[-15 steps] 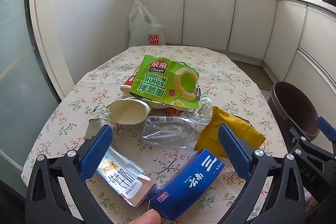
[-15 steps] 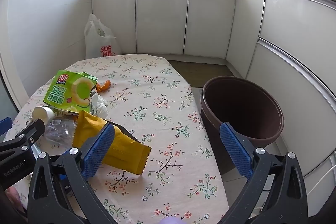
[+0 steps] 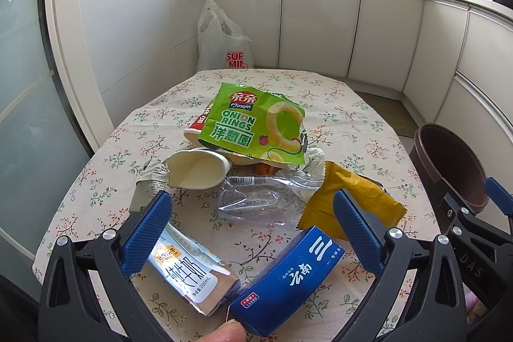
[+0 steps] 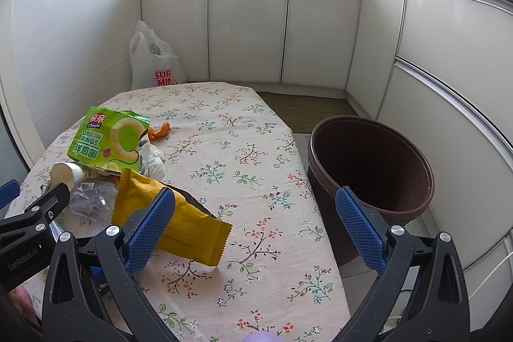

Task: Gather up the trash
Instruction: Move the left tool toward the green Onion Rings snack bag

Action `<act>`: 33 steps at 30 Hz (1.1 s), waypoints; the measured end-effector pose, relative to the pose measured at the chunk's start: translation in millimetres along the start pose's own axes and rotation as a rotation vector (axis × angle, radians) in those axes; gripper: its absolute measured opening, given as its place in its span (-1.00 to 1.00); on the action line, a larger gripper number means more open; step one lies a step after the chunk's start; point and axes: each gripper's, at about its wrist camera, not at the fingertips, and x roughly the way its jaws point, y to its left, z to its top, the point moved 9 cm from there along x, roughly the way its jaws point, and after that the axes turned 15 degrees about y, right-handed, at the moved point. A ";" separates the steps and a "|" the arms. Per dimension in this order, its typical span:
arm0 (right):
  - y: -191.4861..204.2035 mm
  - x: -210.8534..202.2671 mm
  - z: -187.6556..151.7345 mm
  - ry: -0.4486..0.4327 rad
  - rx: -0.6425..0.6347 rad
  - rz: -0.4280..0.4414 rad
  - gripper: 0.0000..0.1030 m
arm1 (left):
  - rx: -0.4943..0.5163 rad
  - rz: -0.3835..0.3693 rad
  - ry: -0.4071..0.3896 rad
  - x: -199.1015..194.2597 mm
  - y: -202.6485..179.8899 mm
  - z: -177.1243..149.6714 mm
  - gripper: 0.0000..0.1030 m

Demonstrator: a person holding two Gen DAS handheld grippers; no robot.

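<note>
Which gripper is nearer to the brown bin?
Right. The right gripper hovers open by the brown bin; the left gripper hovers open over the trash, farther away.

Trash heaped on floral table: green onion-ring bag (image 3: 256, 127) atop, tipped paper cup (image 3: 197, 169), clear wrapper (image 3: 263, 201), yellow pouch (image 3: 356, 201), milk carton (image 3: 192, 274), blue box (image 3: 288, 281); brown bin (image 4: 372, 169) alongside.

A matt floral cloth is covering the surface (image 3: 336, 104). The green onion-ring bag (image 3: 256, 125) is shining as glossy printed foil, its torn edge showing silver inside. The clear wrapper (image 3: 259, 201) is looking like thin crinkled plastic, catching glints. The yellow pouch (image 4: 179, 213) is showing a smoother, duller film. The milk carton (image 3: 189, 274) and blue box (image 3: 288, 278) are appearing as coated cardboard with a light sheen. The fingers (image 4: 150, 226) are wearing blue, finely knurled rubbery pads. The brown bin (image 4: 372, 169) is looking like smooth plastic.
</note>
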 end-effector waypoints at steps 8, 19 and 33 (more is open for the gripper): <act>8.0 7.0 1.7 -0.001 0.000 -0.001 0.87 | -0.001 -0.002 0.002 0.1 1.4 -0.6 0.89; 5.2 4.8 1.4 0.001 -0.001 0.001 0.87 | -0.004 -0.001 0.006 1.8 3.0 0.4 0.89; 6.2 7.8 -0.3 0.007 -0.003 -0.001 0.87 | -0.004 0.002 0.012 5.6 4.8 0.4 0.89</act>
